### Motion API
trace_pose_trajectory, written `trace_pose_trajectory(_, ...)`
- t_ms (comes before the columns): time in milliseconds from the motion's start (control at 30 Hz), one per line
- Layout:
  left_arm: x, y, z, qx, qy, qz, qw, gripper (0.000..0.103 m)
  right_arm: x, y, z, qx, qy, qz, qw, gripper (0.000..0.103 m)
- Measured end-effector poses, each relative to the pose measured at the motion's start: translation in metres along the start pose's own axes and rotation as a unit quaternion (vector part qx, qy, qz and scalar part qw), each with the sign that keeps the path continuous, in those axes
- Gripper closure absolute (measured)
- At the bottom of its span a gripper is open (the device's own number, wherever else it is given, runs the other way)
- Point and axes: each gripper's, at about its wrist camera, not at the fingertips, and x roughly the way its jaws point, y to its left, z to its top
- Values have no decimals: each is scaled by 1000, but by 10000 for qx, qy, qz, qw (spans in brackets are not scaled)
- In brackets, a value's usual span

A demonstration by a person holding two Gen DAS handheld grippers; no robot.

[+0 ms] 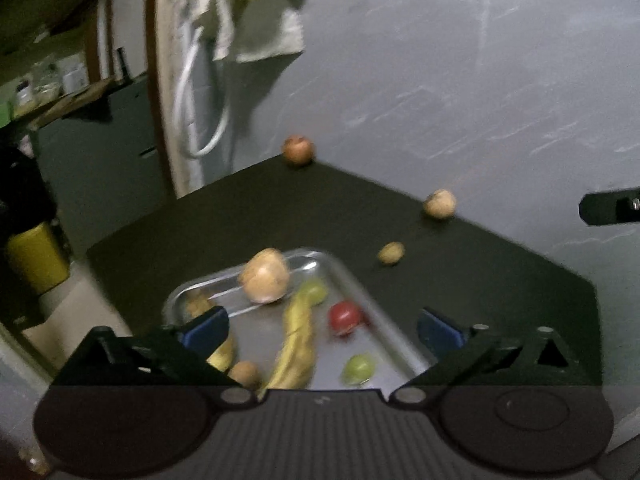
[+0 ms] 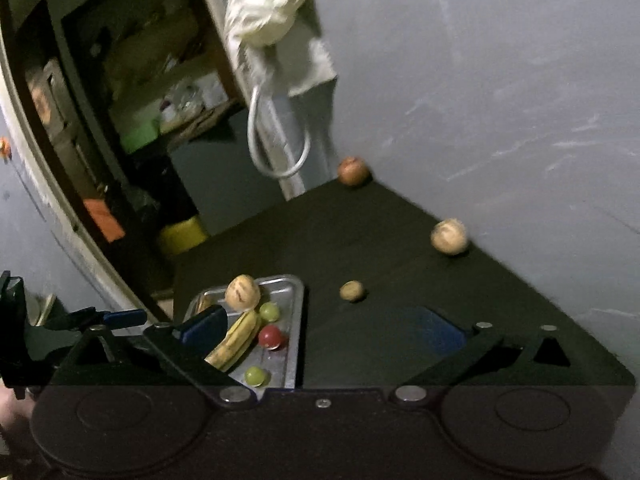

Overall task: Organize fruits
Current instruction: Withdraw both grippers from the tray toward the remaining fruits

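A metal tray (image 1: pixel 356 280) sits on a dark table (image 1: pixel 360 208), directly ahead of the left gripper (image 1: pixel 322 330), whose blue-padded jaws stand wide apart and hold nothing. Between those jaws, inside the tray, lie a banana (image 1: pixel 298 340), a red fruit (image 1: pixel 344 317) just right of it, and a green fruit (image 1: pixel 359 368) nearer the right jaw. A second green fruit (image 1: pixel 314 291) lies past the banana's far tip. A large tan round fruit (image 1: pixel 265 276) rests at the tray's far side, beyond the left jaw. A small brown fruit (image 1: pixel 245 374) sits close to the gripper's base, and more yellow fruit is partly hidden behind the left jaw.

Three fruits lie loose on the table outside the tray: a small tan one (image 1: pixel 391 253) beyond the right jaw, a larger tan one (image 1: pixel 440 203) farther off near the wall, and a reddish-brown one (image 1: pixel 298 150) at the far corner.

The right gripper (image 2: pixel 322 330) also has its jaws spread wide and empty. In its view the tray (image 2: pixel 298 320) lies ahead of the left jaw, and bare dark table (image 2: pixel 400 240) fills the space between the jaws.

A grey wall (image 1: pixel 460 60) rises behind the table. A pale cloth bag (image 2: pixel 266 8) and a white cable loop (image 2: pixel 276 140) hang by a doorway, with dim shelves beyond and a yellow container (image 2: pixel 182 234) on the floor.
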Motion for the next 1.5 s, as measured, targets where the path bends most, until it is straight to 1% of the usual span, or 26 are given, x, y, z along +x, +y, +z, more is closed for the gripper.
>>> trace_pose_trajectory(200, -6, -35, 16, 327, -131, -209, 9992, 1, -36, -16, -7, 175, -312, -50, 9993, 1)
trace_pose_trajectory(400, -16, -60, 22, 610, -222, -232, 9976, 1, -63, -23, -10, 246, -556, -16, 9982, 1)
trace_pose_trajectory(533, -21, -70, 25, 705, -252, -190, 9970, 1, -70, -24, -12, 257, -644, 9, 9976, 1)
trace_pose_trajectory(833, -25, -79, 32, 821, -305, -146, 9960, 1, -80, -25, -11, 266, -797, 63, 9964, 1)
trace_pose_trajectory(1133, -29, -76, 37, 860, -378, -81, 9955, 1, -78, -18, -10, 225, -834, 140, 9962, 1)
trace_pose_trajectory(1333, -23, -74, 37, 901, -292, -114, 9954, 1, -76, -17, -8, 243, -828, 126, 9962, 1)
trace_pose_trajectory(1500, -3, -72, 40, 1044, -106, -230, 9942, 1, -68, -20, -7, 405, -795, -1, 9960, 1)
